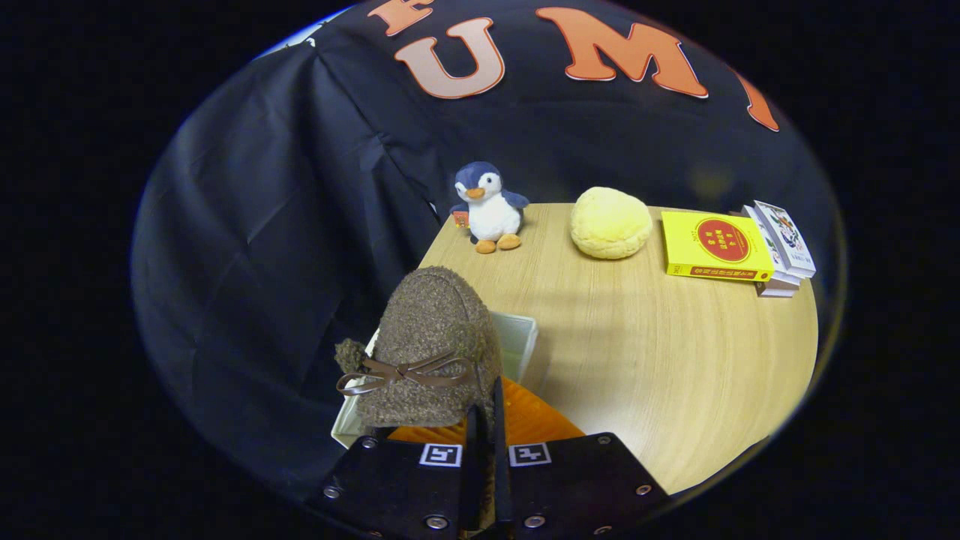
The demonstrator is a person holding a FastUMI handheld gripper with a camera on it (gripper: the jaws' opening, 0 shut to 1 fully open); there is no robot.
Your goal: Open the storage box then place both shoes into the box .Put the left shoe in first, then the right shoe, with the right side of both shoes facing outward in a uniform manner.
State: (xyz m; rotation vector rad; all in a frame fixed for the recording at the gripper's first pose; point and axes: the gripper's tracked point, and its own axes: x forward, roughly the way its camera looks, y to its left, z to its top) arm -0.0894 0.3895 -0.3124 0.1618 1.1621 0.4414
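— Where does your tool [485, 420] stand?
— Its fingers are pressed nearly together, pinching the brown fuzzy shoe [427, 349] at its heel edge. You hold it over the open storage box [521, 337], just ahead.
— Which step?
— Seemingly placing a shoe. Next, lower it toward twelve o'clock into the box, keeping its right side outward.

Evenly lit, sharp centre, strong fisheye bending, soft shadows on table [637, 360].

Gripper [486, 420] fingers pinched on fuzzy brown shoe [431, 345] above open storage box [521, 337]
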